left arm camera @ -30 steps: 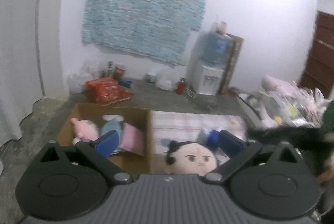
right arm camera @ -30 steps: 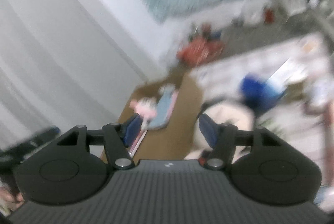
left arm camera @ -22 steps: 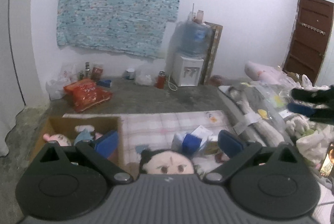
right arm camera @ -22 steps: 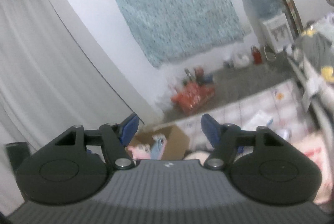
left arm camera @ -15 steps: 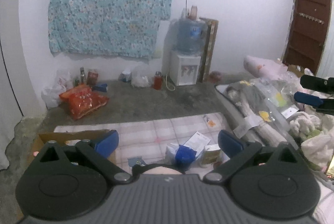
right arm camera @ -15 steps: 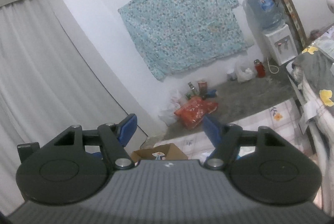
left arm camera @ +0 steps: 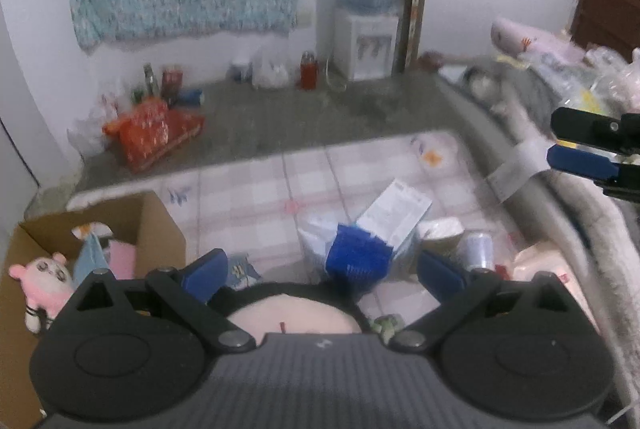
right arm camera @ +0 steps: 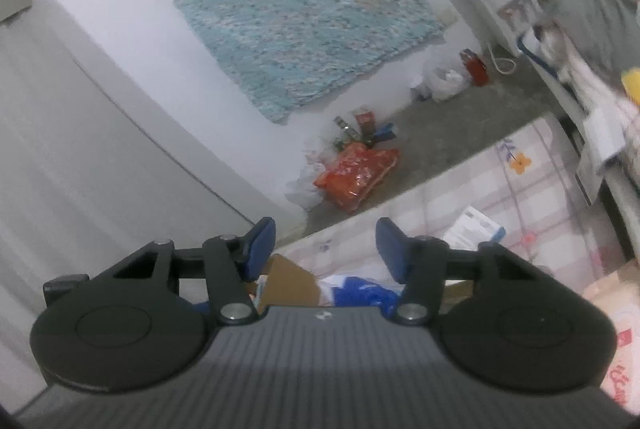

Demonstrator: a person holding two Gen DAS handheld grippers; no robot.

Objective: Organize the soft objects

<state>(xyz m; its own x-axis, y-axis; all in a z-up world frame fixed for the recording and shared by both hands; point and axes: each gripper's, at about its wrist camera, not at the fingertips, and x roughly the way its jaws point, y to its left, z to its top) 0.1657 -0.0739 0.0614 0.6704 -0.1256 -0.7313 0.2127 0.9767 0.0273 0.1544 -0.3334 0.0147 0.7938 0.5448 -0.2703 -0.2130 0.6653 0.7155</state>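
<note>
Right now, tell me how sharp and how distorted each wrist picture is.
Left wrist view: motion-smeared, so the cardboard box, checked mat and water dispenser look soft; only the left gripper stays crisp; fisheye bends the edges. Right wrist view: strongly tilted, wall cloth streaked, right gripper sharp, bright flat light.

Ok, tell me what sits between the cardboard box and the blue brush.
In the left wrist view, the checked mat runs between the cardboard box and the blue brush; one small blue-and-white packet lies on it.
</note>
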